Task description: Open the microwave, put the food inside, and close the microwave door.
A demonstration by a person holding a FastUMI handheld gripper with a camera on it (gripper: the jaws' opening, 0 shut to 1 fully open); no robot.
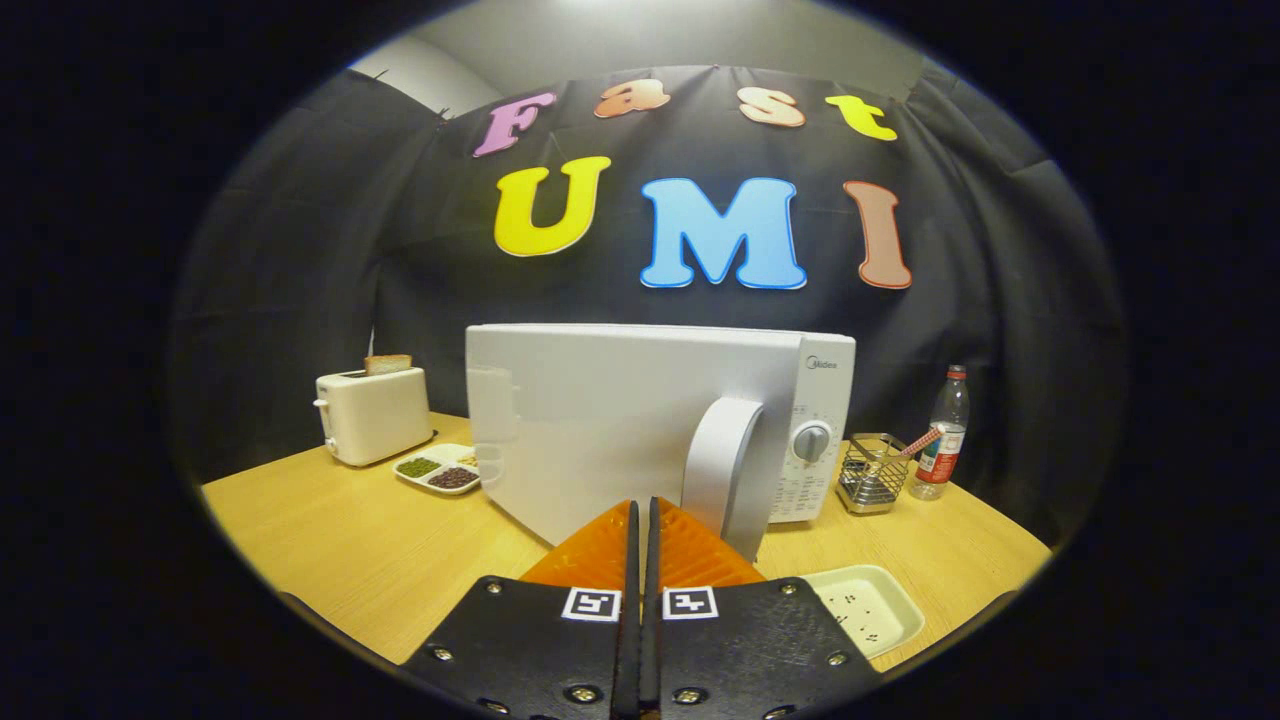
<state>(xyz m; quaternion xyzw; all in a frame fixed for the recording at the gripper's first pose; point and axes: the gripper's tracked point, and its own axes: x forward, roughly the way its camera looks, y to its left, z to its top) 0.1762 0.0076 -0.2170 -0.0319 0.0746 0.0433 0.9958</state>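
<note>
Gripper (pixel 641 510): fingers pressed together, nothing between them, tips right up against the lower face of the door
Door (pixel 600 430): white, swung partway — its flat face is toward the camera, covers the cavity; can't tell how far it's open
Handle (pixel 725 470): tall curved white bar on the door's right side, just ahead & right of the fingertips
Microwave (pixel 825 420): white, on the table; control panel w/ round knob (pixel 812 441) shows right of the handle
Tray (pixel 870 605): pale, shallow, on the table just right of the fingers — dark specks in it, too small to say what
Toaster (pixel 372 413): cream, far left of the microwave, a slice (pixel 387 364) sticking out the top
Dish (pixel 438 468): divided, white, betw. toaster & door; green & dark fillings
Basket (pixel 873 474): wire, right of the microwave
Bottle (pixel 943 432): clear, red label, just right of the basket
Table (pixel 340 540): light wood
</note>
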